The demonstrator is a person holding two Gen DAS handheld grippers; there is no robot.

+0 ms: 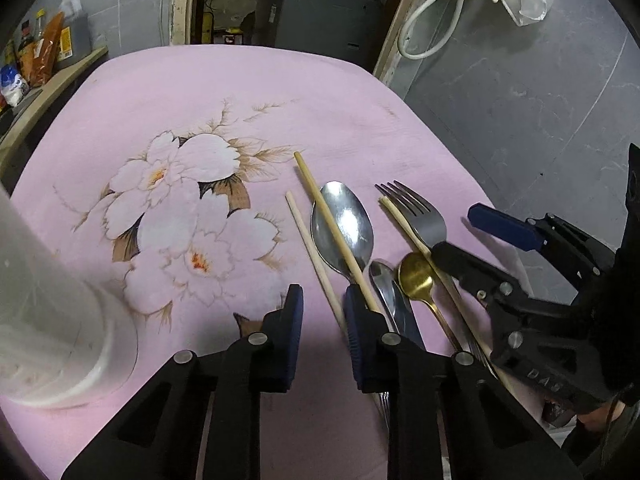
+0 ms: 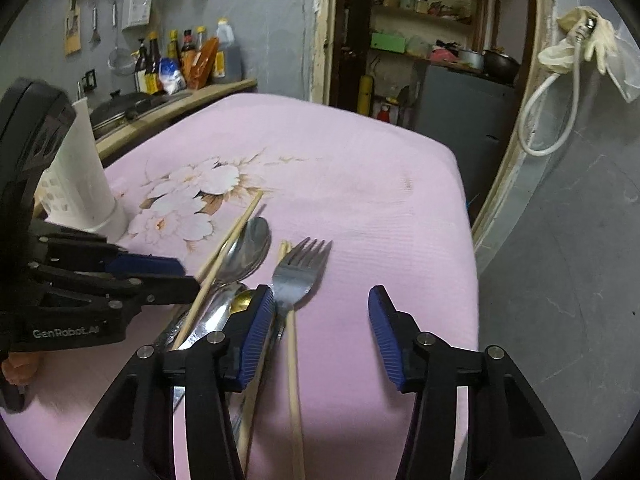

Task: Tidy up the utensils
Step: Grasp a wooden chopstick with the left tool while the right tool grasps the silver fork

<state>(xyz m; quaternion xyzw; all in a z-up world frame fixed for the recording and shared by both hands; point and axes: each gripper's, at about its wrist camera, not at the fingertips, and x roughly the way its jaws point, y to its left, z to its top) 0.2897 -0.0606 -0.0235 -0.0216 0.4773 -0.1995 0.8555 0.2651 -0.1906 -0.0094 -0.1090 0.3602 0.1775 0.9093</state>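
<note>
Left wrist view: both my grippers, left gripper (image 1: 322, 304) and right gripper (image 2: 320, 320), hung released over the utensil pile near the tabletop's (image 1: 320, 92) right edge; nothing grasped yet, next pick likely a chopstick (image 1: 336, 232) for the white holder (image 1: 60, 340).

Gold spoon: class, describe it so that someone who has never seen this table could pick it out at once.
On the pink flowered tablecloth, find the cluster of utensils near the front right. The gold spoon lies there between the fork and the large silver spoon. It is small, and the only brass-coloured piece among steel and wood.
</note>
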